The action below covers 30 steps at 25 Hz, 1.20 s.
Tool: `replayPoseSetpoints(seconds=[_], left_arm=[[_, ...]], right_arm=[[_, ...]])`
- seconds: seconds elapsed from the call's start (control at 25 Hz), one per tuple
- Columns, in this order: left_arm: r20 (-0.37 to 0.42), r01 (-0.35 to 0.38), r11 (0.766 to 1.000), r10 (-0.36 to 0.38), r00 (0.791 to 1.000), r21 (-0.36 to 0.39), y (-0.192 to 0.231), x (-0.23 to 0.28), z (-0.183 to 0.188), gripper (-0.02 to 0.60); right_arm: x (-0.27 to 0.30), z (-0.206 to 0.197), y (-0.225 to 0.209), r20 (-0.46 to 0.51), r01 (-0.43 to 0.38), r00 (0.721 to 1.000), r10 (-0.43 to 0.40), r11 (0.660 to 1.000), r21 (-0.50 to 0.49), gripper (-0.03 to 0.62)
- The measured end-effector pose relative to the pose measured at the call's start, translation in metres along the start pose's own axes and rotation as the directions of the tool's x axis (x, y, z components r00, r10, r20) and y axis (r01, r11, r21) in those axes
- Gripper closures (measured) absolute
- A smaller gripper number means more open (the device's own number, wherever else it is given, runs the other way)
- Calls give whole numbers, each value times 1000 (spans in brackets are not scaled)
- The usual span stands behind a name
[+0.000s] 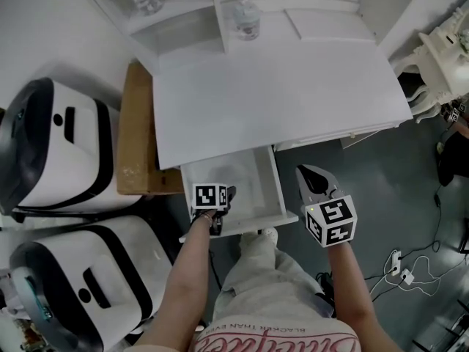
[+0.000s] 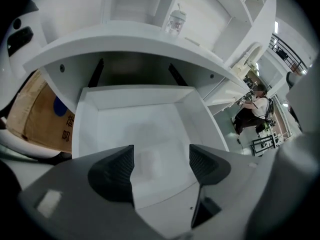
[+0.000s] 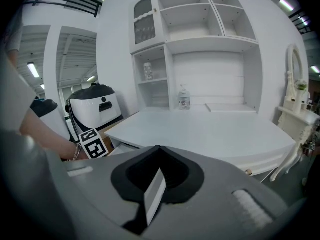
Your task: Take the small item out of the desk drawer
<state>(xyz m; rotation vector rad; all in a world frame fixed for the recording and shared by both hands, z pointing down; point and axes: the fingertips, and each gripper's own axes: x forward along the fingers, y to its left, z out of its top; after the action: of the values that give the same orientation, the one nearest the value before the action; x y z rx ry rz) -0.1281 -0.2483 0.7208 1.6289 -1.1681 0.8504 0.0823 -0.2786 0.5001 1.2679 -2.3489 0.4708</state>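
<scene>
Head view: the left gripper points steeply down into the open desk drawer, with the right gripper just beside the drawer's right wall; left gripper view: jaws spread, released, above a faint, barely discernible small item on the drawer floor; right gripper view: jaws clenched together, empty.

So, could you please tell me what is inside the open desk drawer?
One small pale flat item lies on the drawer's white floor, below the open left gripper. Nothing else shows; the gripper covers the drawer's near end.
</scene>
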Motion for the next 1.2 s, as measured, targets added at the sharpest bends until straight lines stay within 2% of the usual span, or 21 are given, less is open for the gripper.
replayPoseSetpoints(seconds=[0.28, 0.6, 0.92, 1.2], left_arm=[[-66, 0, 999, -3, 998, -42, 9, 24, -12, 218], [-108, -20, 999, 15, 994, -45, 17, 44, -20, 228], [-182, -54, 998, 48, 982, -27, 28, 64, -36, 242], [-188, -118, 993, 116, 975, -2, 39, 79, -42, 259]], right_arm=[[10, -8, 1, -23, 4, 1000, -4, 1000, 1, 592], [20, -22, 6, -53, 6, 999, -5, 1000, 17, 592], [28, -35, 10, -77, 14, 997, -11, 999, 41, 592], [29, -42, 11, -85, 19, 996, -16, 999, 34, 592]])
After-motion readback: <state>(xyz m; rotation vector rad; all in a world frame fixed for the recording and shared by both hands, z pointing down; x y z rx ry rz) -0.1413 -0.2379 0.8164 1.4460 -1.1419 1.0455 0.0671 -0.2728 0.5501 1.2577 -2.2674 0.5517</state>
